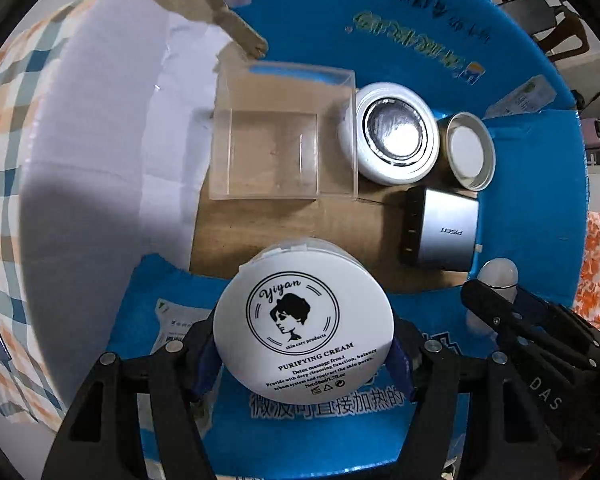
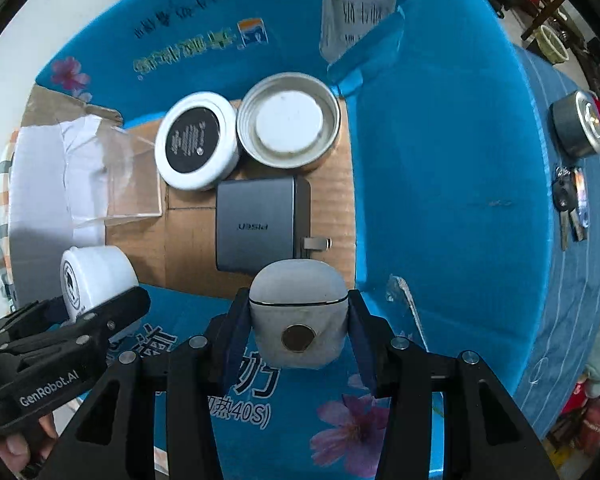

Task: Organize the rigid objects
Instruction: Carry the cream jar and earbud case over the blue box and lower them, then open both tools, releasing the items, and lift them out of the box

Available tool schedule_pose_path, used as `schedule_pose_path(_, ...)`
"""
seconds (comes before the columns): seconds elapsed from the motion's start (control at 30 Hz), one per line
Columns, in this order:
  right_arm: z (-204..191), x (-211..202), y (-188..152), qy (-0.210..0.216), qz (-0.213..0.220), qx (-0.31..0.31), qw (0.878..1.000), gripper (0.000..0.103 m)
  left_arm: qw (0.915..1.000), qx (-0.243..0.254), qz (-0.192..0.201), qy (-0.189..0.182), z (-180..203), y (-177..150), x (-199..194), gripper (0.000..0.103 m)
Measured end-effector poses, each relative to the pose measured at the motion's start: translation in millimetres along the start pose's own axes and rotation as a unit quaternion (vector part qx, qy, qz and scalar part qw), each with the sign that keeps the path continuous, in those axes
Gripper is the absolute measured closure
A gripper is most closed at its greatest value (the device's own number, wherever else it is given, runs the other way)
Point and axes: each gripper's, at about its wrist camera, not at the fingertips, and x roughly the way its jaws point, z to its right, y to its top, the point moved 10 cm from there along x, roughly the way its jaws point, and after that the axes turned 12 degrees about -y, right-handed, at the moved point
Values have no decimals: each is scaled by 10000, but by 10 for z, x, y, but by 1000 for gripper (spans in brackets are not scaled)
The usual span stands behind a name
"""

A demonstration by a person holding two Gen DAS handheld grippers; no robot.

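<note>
Blue box walls ring both loads — left gripper [image 1: 303, 354] clamps cream jar [image 1: 303, 328], right gripper [image 2: 298, 330] earbud case [image 2: 299, 312].

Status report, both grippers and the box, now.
Left gripper shut on cream jar. Right gripper shut on earbud case. Both over blue box; clear box, white tin, lid, charger already inside.

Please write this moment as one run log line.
left gripper: shut on cream jar | right gripper: shut on earbud case | both above box
</note>
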Motion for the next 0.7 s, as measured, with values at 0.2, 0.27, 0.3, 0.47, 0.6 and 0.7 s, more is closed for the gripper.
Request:
schedule_pose_path(0.2, 20, 158, -39, -63, -128, 65, 9999, 53, 9997, 70, 38, 239, -18, -48, -20, 38)
schedule_pose_path(0.27, 19, 190, -35, -97, -176, 100, 9997, 53, 9995, 37, 95, 314, -35, -77, -43, 38)
schedule_pose_path(0.3, 13, 197, -37, -97, -189, 76, 9997, 53, 9994, 21, 103, 324, -39, -84, -50, 37)
schedule_pose_path(0.47, -1, 164, -58, -178, -268, 47, 9995, 42, 9988, -55, 75, 471, -23, -102, -112, 37)
schedule_pose_path(0.6, 18, 32, -110, -218, -164, -47, 9996, 22, 9988, -130, 146, 455, -4, -127, -183, 37)
schedule_pose_path(0.7, 42, -69, -169, -373, -17, -142, 9992, 17, 9986, -114, 264, 453, 9, -191, -307, 28)
